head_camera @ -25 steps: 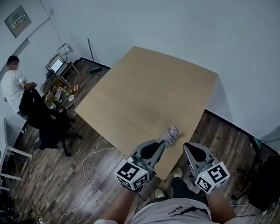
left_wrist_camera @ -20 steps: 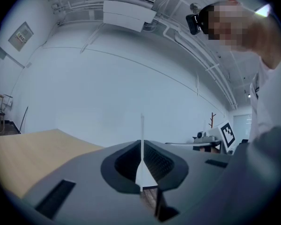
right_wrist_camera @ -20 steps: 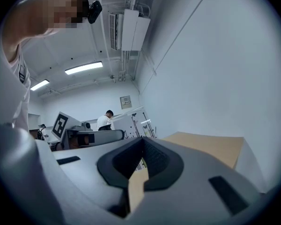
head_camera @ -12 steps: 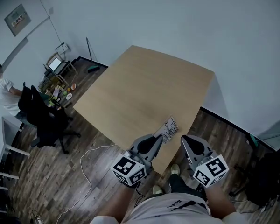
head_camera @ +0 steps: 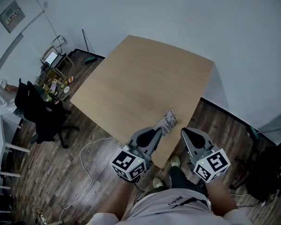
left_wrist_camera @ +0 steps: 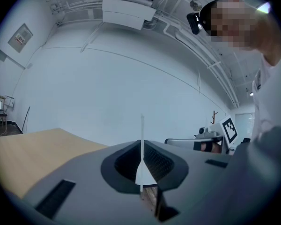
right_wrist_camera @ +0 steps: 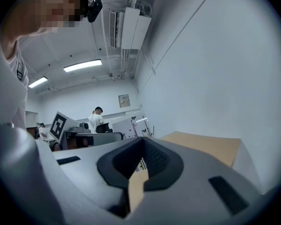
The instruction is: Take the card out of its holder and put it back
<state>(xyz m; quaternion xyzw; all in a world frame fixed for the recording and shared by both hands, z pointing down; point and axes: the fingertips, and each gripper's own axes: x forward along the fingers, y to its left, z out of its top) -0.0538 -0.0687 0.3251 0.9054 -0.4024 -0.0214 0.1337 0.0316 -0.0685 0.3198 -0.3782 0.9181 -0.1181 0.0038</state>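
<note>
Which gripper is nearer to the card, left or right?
Left. The left gripper has its jaws closed on the card, edge-on between them. The right gripper holds nothing and sits apart, to the card's right.

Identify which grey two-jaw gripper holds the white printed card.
The left gripper: the white printed card stands edge-on, pinched between its jaws. The right gripper has its jaws shut with nothing between them.
</note>
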